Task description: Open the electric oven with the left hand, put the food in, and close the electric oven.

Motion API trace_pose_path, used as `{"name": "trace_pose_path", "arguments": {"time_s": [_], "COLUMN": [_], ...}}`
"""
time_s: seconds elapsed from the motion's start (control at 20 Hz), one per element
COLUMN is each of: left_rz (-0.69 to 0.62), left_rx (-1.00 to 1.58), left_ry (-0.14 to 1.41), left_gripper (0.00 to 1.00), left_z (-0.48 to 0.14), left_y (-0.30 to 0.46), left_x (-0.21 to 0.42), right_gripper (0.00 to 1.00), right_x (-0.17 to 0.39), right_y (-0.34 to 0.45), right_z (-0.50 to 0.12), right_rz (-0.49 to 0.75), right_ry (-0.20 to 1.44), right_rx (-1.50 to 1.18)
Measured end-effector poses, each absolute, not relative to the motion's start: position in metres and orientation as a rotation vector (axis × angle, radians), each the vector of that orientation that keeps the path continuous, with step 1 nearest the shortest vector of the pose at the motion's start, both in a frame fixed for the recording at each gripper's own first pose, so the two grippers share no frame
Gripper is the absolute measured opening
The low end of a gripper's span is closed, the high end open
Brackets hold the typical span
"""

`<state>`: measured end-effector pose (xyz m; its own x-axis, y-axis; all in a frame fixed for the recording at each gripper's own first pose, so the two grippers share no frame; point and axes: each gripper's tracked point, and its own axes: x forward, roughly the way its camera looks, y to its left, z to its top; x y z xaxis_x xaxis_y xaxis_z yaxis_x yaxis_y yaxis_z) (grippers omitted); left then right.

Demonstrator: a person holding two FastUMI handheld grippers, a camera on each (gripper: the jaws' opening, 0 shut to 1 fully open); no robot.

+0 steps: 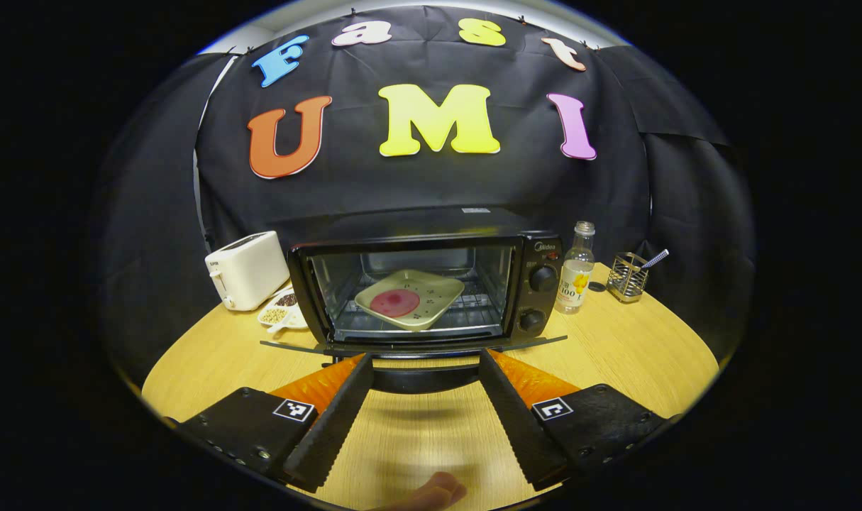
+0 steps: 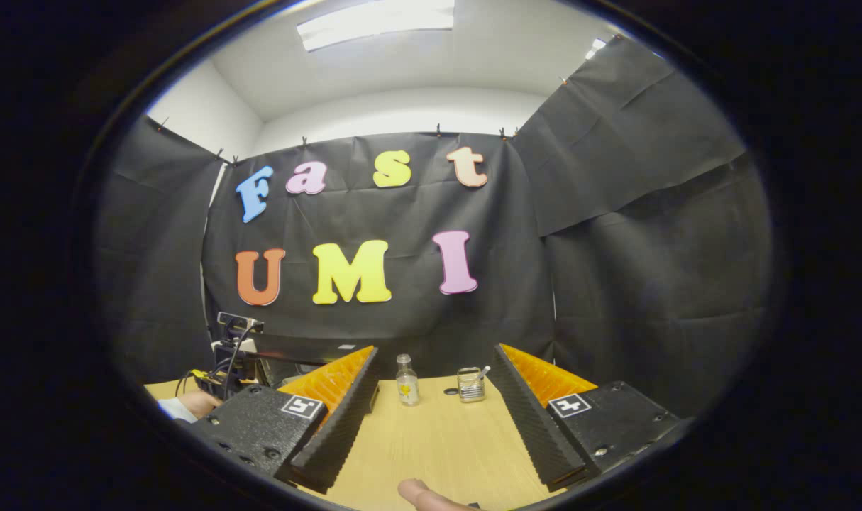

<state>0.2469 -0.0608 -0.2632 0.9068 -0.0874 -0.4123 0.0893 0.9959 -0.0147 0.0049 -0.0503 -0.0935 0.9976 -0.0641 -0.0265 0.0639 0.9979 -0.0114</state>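
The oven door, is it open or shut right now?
Open. The oven door lies folded down flat in front of the oven, and the plate of food sits on the rack inside.

A round, light wooden table (image 1: 636, 348) carries everything. The black electric oven (image 1: 431, 284) stands on it, with a white toaster (image 1: 246, 270) and a small dish of grains (image 1: 283, 310) on one side. On the other side stand a clear bottle (image 1: 576, 268) and a wire holder (image 1: 628, 277).
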Motion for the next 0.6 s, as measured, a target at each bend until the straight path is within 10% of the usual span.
{"name": "trace_pose_path", "arguments": {"time_s": [0.6], "left_rz": [-0.102], "left_rx": [-0.025], "left_ry": [0.371], "left_gripper": [0.96], "left_z": [-0.224], "left_y": [-0.057], "left_x": [0.316], "right_gripper": [0.96], "right_x": [0.006], "right_y": [-0.057], "right_z": [-0.102], "right_rz": [-0.074], "right_ry": [0.042], "right_rx": [0.019]}}
